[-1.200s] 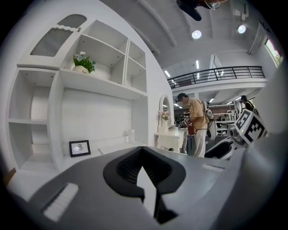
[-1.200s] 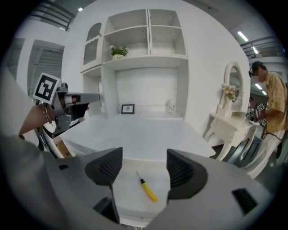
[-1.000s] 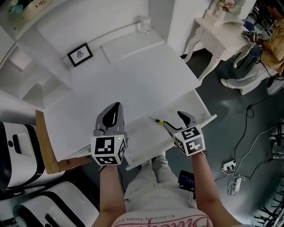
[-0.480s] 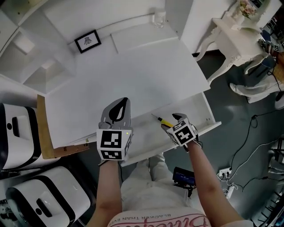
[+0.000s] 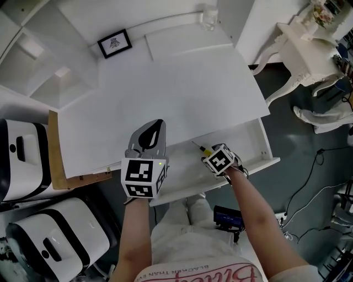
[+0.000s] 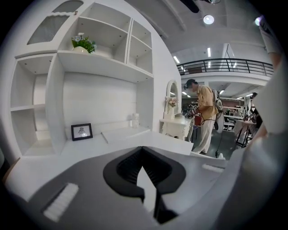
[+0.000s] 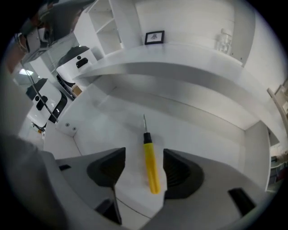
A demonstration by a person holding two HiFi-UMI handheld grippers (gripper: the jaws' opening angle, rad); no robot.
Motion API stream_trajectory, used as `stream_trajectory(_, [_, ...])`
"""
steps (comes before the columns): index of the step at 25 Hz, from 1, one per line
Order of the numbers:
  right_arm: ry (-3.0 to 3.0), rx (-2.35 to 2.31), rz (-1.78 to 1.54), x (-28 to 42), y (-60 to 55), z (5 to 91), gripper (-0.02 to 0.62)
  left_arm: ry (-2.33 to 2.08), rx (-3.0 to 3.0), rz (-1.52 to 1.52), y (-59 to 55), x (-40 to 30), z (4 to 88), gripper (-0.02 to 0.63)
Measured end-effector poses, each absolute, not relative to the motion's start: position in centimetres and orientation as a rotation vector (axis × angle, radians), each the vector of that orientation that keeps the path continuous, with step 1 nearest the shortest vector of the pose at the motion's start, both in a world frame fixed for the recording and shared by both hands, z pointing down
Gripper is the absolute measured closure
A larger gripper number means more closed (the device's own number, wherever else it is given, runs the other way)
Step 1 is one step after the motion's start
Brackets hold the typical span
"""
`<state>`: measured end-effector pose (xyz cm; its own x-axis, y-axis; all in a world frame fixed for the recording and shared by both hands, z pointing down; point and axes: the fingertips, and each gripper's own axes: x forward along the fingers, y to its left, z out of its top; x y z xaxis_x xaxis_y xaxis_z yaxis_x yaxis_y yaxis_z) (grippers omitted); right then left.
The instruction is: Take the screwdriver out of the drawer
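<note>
A yellow-handled screwdriver [image 7: 150,167] with a black collar and thin metal tip lies on the floor of the open white drawer [image 7: 198,134]. My right gripper [image 7: 144,173] points steeply down over it, and the handle lies between the two dark fingers, nearer the right finger [image 7: 180,173]. The jaws are closing and the pads do not press on the handle. In the head view the right gripper [image 5: 210,155] hangs over the screwdriver [image 5: 202,149] inside the drawer [image 5: 263,147]. My left gripper [image 5: 160,122] hovers over the desk's front edge, shut and empty; its tips meet in the left gripper view [image 6: 142,149].
The white desk top [image 5: 182,93] carries a small framed picture [image 5: 115,43] and a glass jar [image 5: 209,16] at the back. White machines [image 5: 33,160] stand at the left, an ornate white table [image 5: 309,44] at the right. A person [image 6: 204,112] stands farther off.
My right gripper has dropped down into the drawer and tipped steeply downward over the screwdriver. The left gripper has sunk slightly and stays shut.
</note>
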<state>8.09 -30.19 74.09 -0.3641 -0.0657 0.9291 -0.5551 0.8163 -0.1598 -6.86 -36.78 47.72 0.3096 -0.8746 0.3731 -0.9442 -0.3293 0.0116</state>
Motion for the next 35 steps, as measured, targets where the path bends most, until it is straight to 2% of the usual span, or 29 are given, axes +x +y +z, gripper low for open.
stream_trajectory(5, [-1.815,0.384,0.475,8.3,-30.0,76.5,0.325,-1.658,2.320,0.465,-36.9,-6.8,48.7,0.601])
stream_trajectory(11, [-1.770,0.385,0.415,8.9,-30.4,77.4,0.378,-1.675,2.289,0.483,-36.8,-7.1,49.4,0.601])
stream_trajectory(12, [-1.768,0.386,0.402,9.0,-30.5,77.4,0.402,-1.679,2.283,0.483,-36.8,-7.2,49.4,0.601])
stream_trajectory(14, [-1.760,0.383,0.373,9.2,-30.6,77.4,0.509,-1.684,2.274,0.486,-36.6,-7.3,49.5,0.601])
stream_trajectory(35, [-1.770,0.327,0.358,9.4,-29.9,73.4,0.511,-1.687,2.370,0.456,-35.9,-6.5,45.7,0.601])
